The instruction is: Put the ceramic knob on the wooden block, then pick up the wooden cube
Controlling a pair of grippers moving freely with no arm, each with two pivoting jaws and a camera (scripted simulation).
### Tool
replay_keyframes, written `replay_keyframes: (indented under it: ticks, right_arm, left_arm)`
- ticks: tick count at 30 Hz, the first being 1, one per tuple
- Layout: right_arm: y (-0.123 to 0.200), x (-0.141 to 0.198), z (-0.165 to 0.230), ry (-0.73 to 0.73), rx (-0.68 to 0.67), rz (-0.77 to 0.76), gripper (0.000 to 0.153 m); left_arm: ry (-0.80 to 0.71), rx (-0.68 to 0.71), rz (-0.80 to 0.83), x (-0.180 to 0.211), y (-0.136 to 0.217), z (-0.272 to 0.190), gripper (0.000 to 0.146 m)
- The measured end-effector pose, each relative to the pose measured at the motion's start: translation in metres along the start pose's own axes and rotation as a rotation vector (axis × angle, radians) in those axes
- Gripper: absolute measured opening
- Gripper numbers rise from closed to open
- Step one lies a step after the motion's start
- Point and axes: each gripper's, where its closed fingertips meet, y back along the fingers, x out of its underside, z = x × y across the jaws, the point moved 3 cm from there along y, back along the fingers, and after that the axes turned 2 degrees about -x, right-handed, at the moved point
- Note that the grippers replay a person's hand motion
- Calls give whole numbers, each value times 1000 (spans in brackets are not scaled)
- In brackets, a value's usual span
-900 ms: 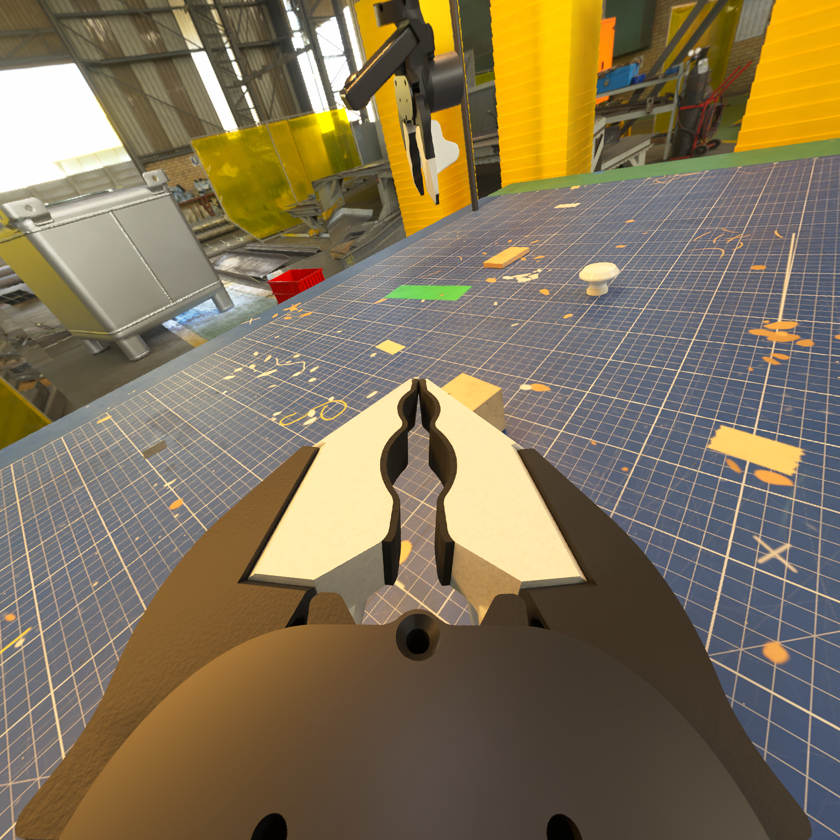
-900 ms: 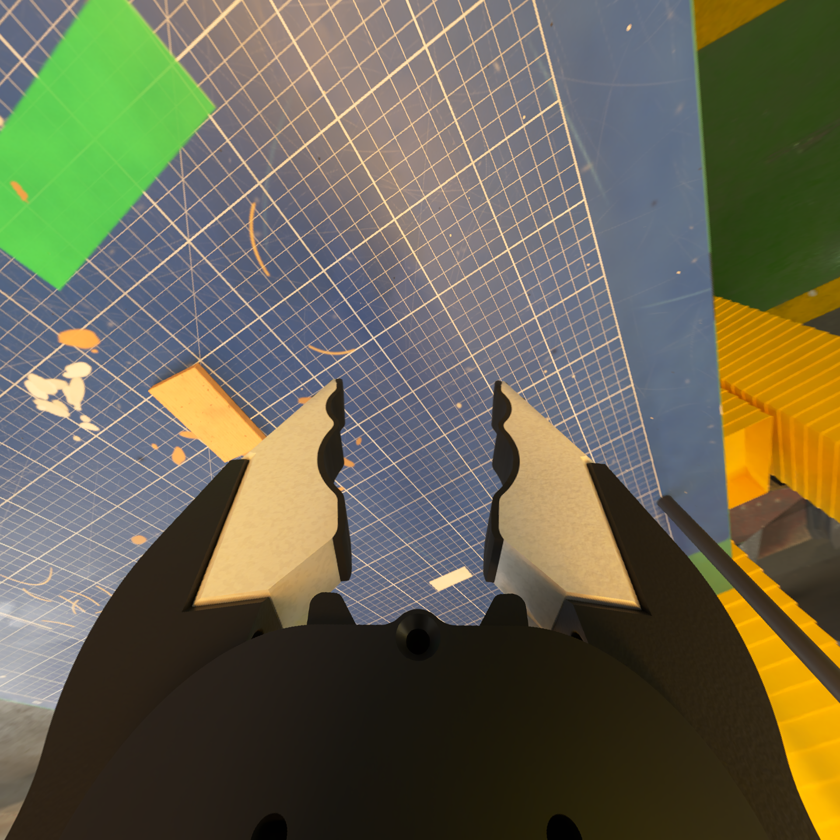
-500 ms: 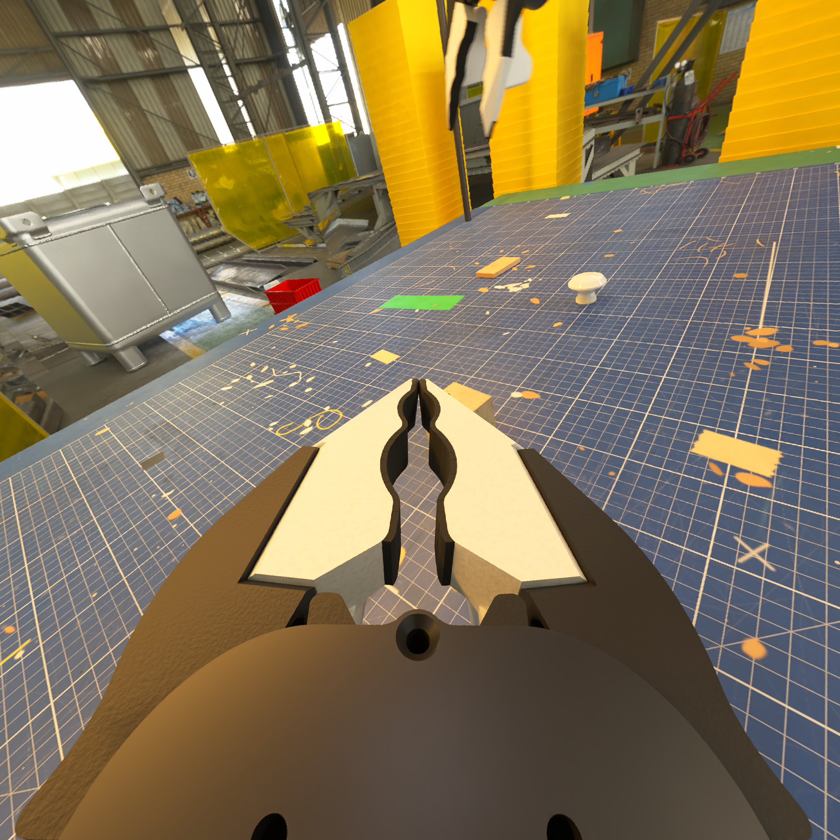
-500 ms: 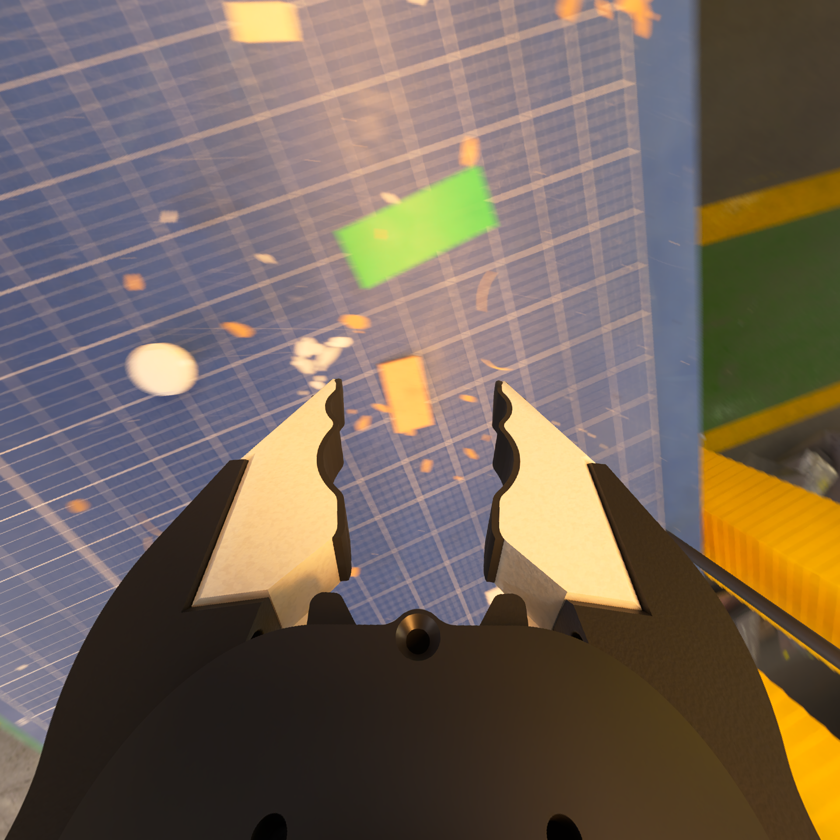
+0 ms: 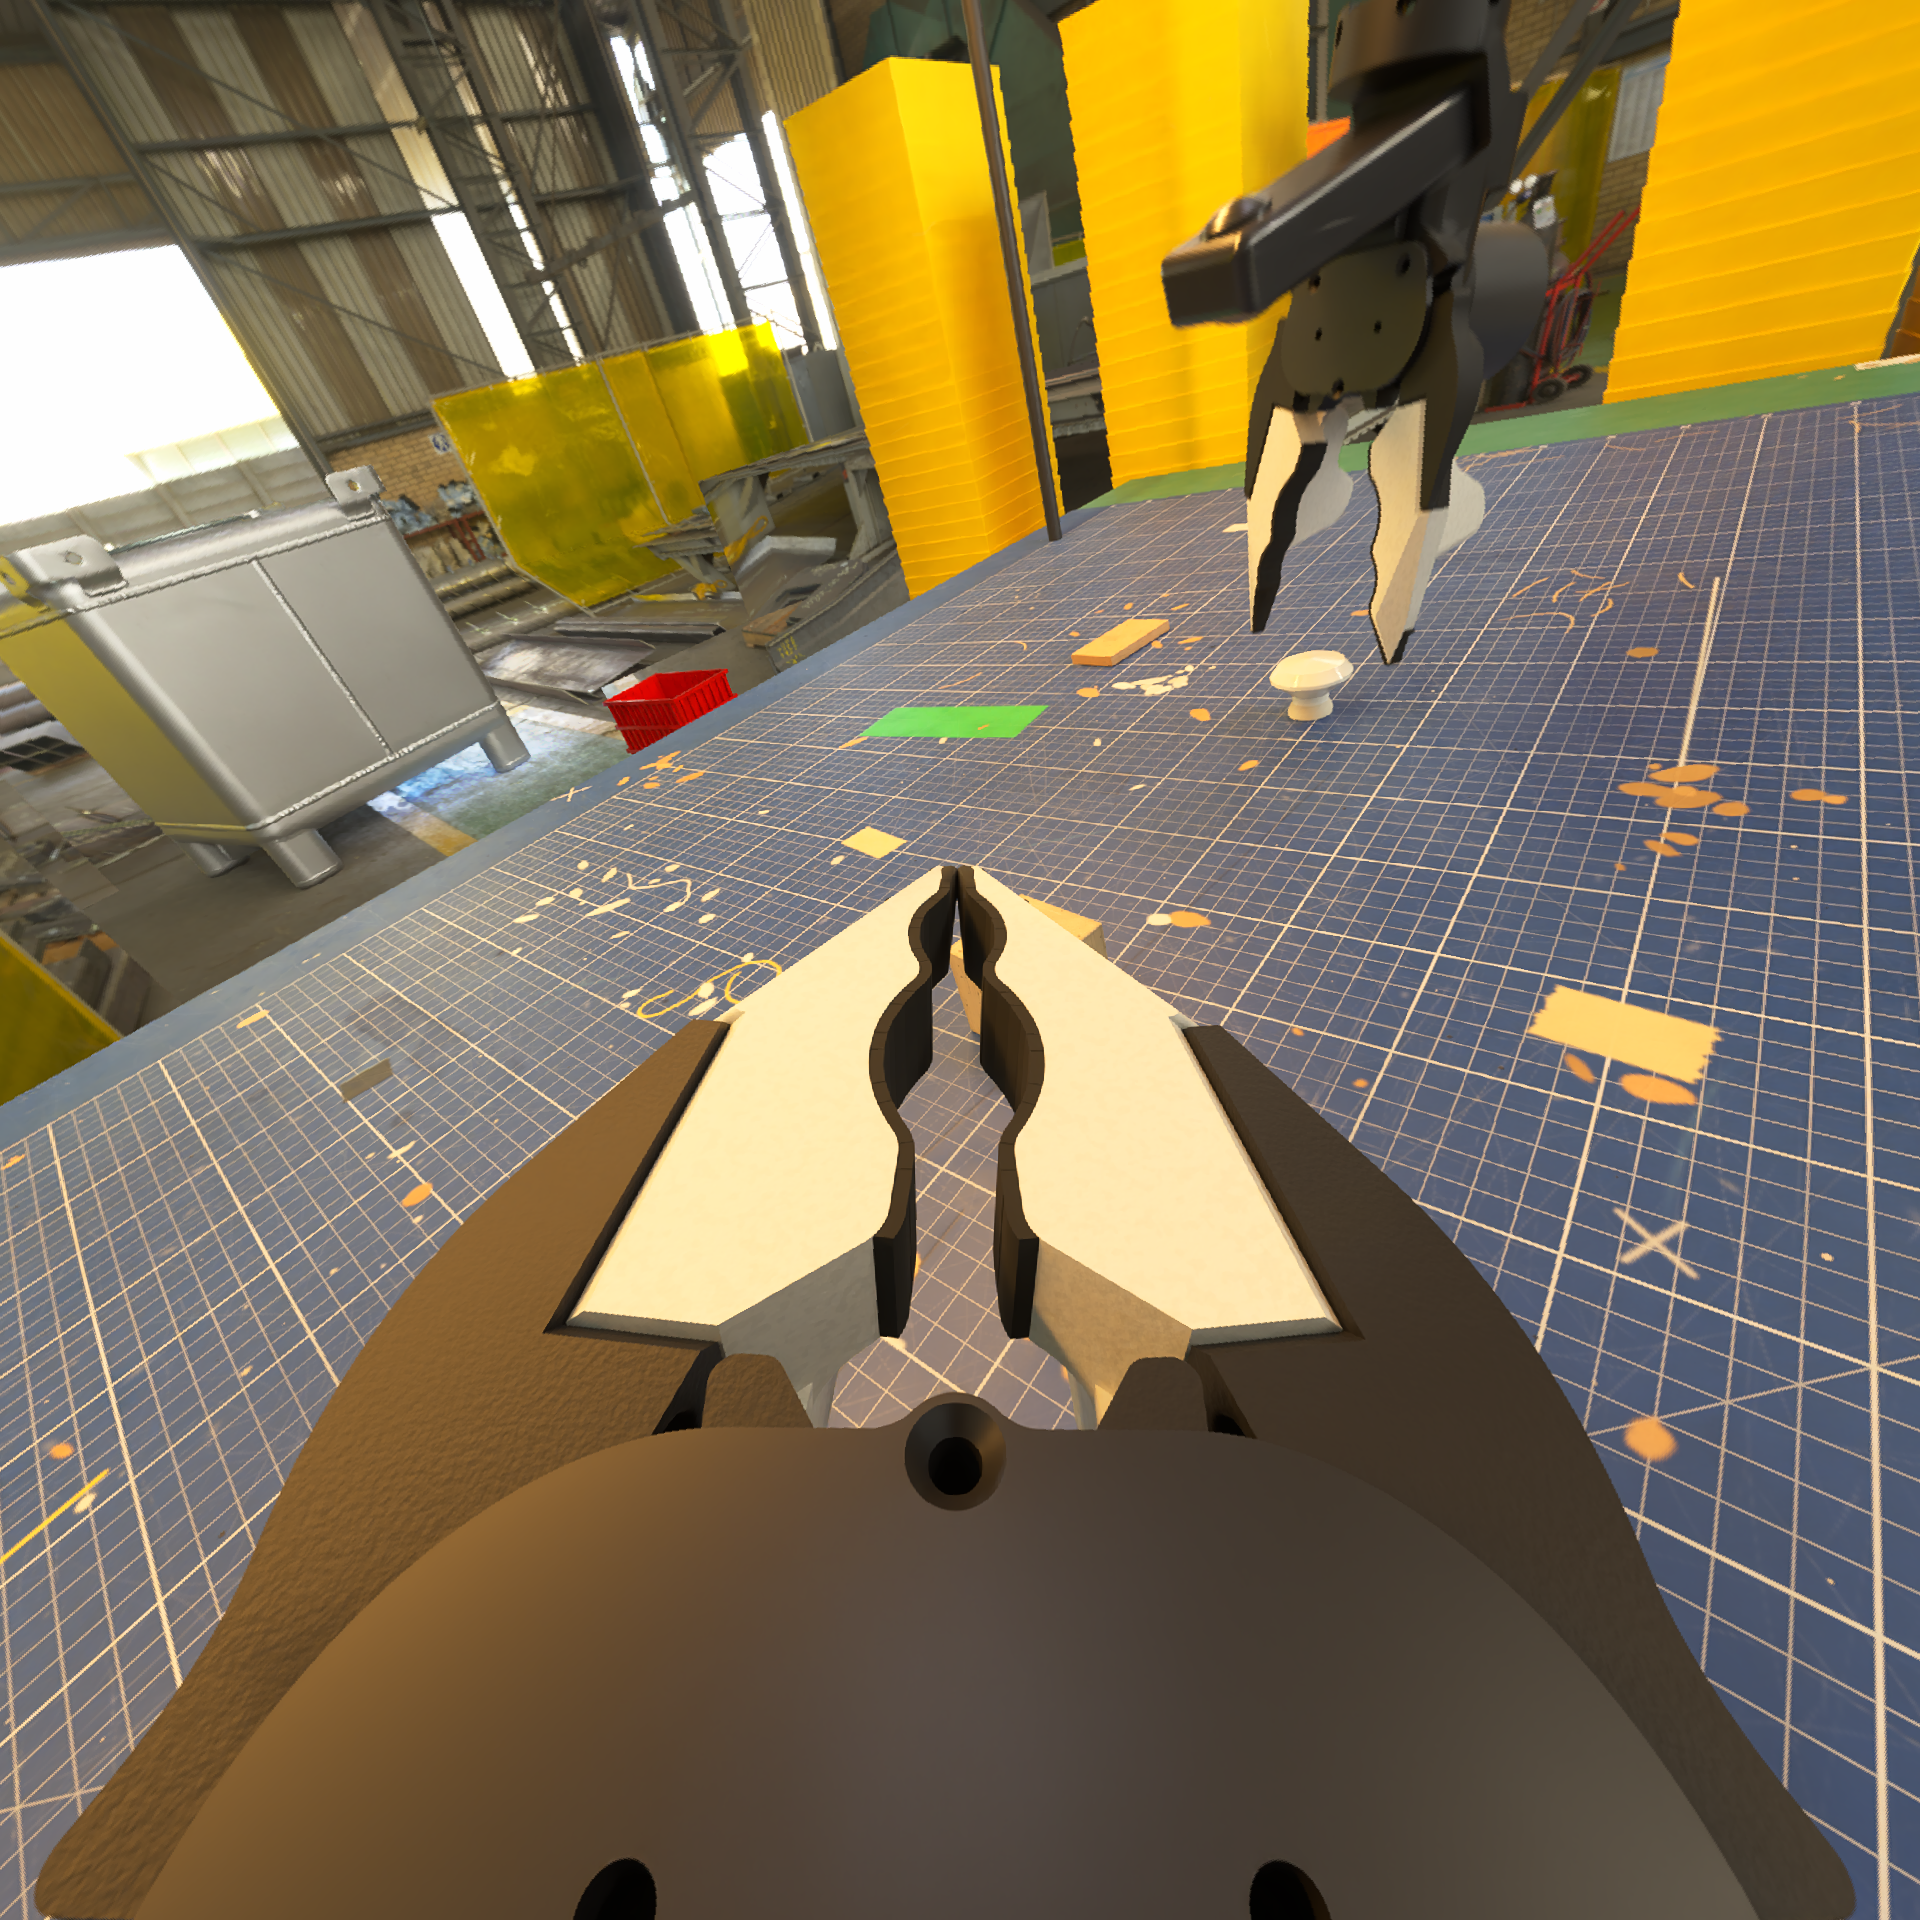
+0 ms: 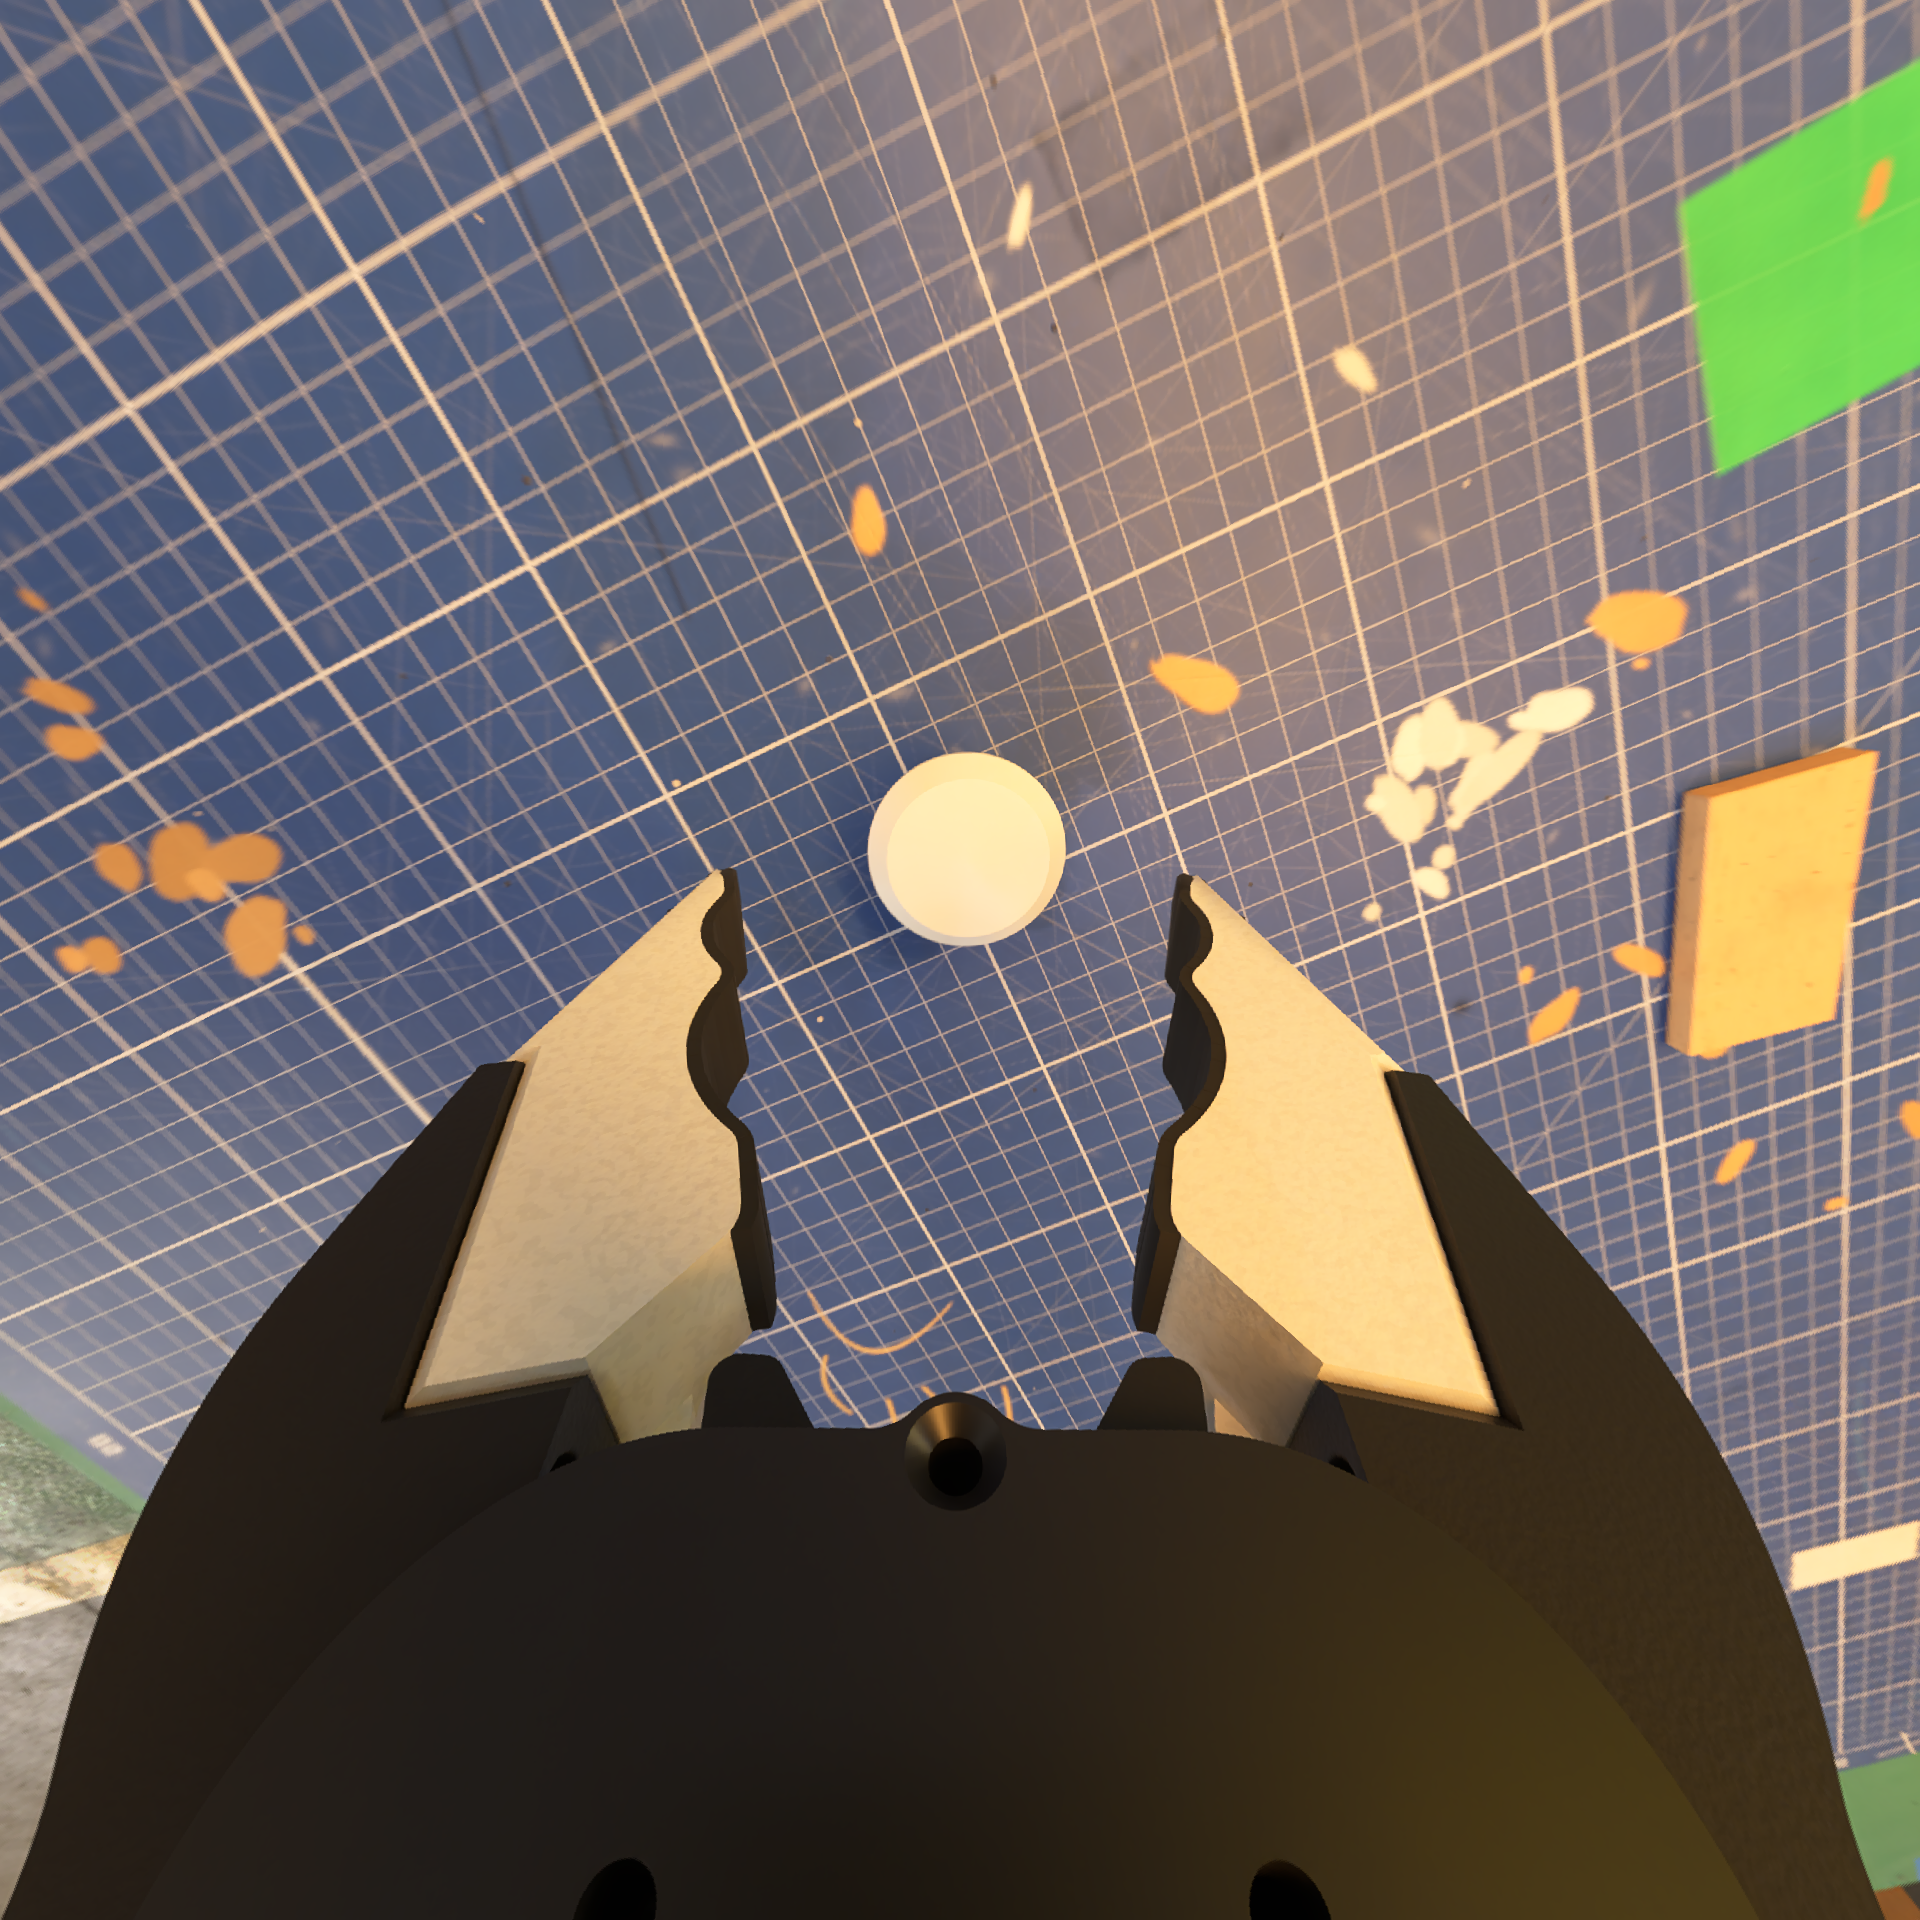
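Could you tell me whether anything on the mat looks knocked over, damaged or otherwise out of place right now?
Nothing stands out. The ceramic knob stands upright on the cutting mat, the wooden block lies flat beside it, and the wooden cube sits square. The orange and white marks look like old paint stains, not a fresh spill.

A white ceramic knob and tan wooden block sit on a blue, white-gridded mat. Orange splatters and a green patch mark it.

Blue cutting mat with green patch; red crate beyond
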Motion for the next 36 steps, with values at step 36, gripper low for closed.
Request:
replay_keyframes:
  ticks: [36]
  right_arm:
    - [-6, 21, -202, 275, -99, 210, 58]
  left_arm:
    - [-27, 8, 44, 7, -13, -3, 0]
